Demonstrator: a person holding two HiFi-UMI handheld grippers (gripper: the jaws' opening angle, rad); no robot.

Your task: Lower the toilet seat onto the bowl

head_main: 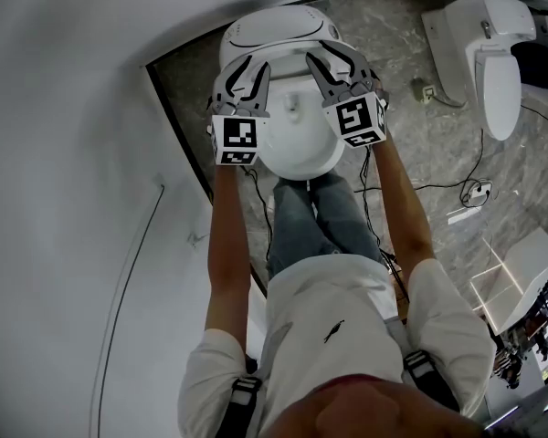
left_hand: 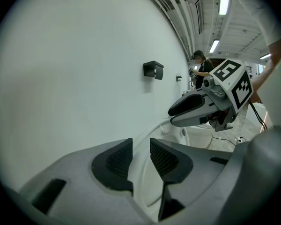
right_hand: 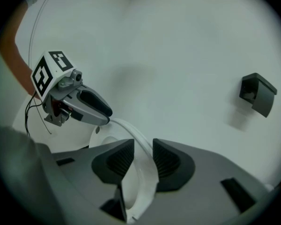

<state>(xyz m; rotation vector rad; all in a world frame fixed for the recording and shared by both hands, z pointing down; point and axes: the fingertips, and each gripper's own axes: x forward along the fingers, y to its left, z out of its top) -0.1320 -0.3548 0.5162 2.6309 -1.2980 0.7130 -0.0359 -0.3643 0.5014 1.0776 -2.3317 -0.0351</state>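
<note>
Left tool and right tool straddle opposite sides of the toilet seat, jaws apart, apparently to release it evenly.

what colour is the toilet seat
The toilet seat is white, clearest in the right gripper view.

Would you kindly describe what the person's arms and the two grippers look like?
The left gripper and right gripper are grey, each with two black ribbed pads and a white cube printed with black square markers. Thin black cables trail from them. The person wears a white short-sleeved shirt.
</note>
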